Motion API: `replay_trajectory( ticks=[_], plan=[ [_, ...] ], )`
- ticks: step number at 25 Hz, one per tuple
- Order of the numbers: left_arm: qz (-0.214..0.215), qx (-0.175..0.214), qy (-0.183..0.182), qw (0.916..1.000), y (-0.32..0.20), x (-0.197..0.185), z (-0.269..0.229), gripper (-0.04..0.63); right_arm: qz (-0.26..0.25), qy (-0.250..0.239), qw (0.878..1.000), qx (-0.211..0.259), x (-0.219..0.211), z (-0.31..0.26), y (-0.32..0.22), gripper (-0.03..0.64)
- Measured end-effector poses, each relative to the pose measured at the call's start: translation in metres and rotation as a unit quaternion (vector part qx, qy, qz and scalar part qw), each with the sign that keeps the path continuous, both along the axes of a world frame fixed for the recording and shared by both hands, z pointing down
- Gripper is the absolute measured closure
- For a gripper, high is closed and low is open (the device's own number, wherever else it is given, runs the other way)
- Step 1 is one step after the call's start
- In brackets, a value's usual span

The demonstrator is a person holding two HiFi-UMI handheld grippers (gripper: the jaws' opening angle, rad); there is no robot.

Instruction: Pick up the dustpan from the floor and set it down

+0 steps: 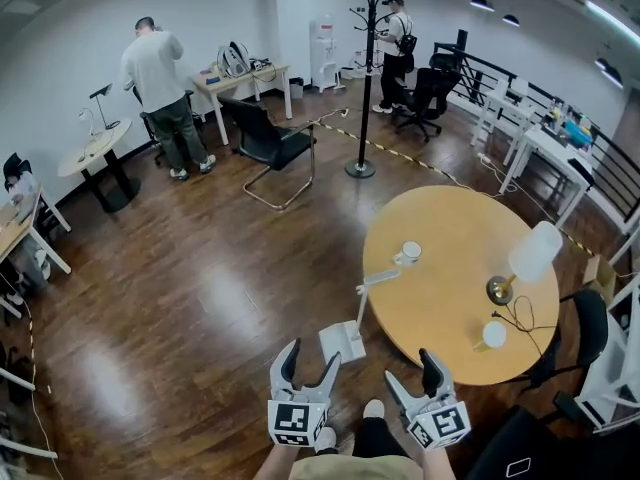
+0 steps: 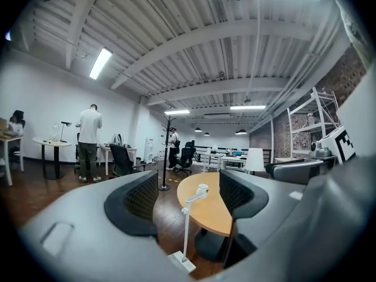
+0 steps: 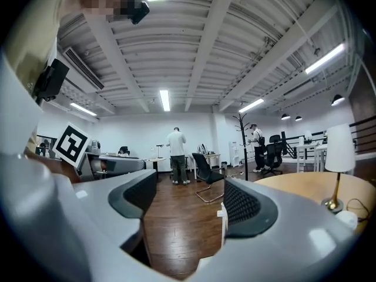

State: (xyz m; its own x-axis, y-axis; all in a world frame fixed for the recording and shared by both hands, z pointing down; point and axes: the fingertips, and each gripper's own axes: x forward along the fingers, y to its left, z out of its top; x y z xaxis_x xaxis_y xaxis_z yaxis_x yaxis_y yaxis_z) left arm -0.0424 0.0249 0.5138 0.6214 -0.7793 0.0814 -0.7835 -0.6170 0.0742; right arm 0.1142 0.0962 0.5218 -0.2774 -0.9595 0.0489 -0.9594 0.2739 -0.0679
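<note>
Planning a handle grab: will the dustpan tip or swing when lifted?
The dustpan probably tips easily: a tall thin handle stands upright over a small pan. It looks like light white plastic, likely easy to lift. Held high on the handle, the pan may swing.

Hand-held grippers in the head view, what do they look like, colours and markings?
Both match. The left hand-held gripper and right hand-held gripper have pale grey, curved two-pronged bodies lined inside with black ribbed pads. Each carries a white cube printed with black square markers at its rear. No cables show.
</note>
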Motion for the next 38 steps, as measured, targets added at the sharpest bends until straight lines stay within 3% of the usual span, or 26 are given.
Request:
replay_trajectory(
  ticks=[9, 14, 18, 21, 23, 25, 31, 35, 38],
  plan=[
    [-0.024, 0.006, -0.002, 0.9997, -0.094, 0.045, -0.008, 0.287, -0.056, 0.013, 0.998, 0.012, 0.049, 0.003, -0.117, 0.282],
    [-0.045, 0.022, -0.001, 0.9987, -0.144, 0.077, -0.022, 0.285, -0.102, 0.038, 0.994, -0.017, 0.076, 0.030, -0.174, 0.284],
    [-0.074, 0.010, -0.015, 0.9971, -0.167, 0.082, -0.014, 0.285, -0.168, 0.103, 0.979, -0.045, 0.082, 0.055, -0.211, 0.284],
    [-0.084, -0.005, -0.018, 0.9962, -0.180, 0.077, -0.001, 0.285, -0.234, 0.147, 0.958, -0.077, 0.078, 0.073, -0.242, 0.284],
    [-0.084, -0.016, -0.018, 0.9961, -0.189, 0.073, 0.006, 0.285, -0.291, 0.191, 0.931, -0.106, 0.067, 0.093, -0.257, 0.284],
    [-0.077, -0.020, -0.022, 0.9966, -0.202, 0.072, 0.011, 0.285, -0.349, 0.245, 0.892, -0.148, 0.059, 0.119, -0.269, 0.284],
    [-0.060, -0.028, -0.024, 0.9975, -0.225, 0.065, 0.015, 0.285, -0.495, 0.370, 0.734, -0.283, 0.044, 0.196, -0.277, 0.282],
    [-0.061, -0.034, -0.024, 0.9973, -0.236, 0.045, 0.018, 0.285, -0.527, 0.432, 0.640, -0.356, 0.042, 0.249, -0.288, 0.282],
    [-0.068, -0.040, -0.026, 0.9966, -0.241, 0.032, 0.020, 0.285, -0.547, 0.463, 0.576, -0.394, 0.043, 0.285, -0.281, 0.284]
  ],
)
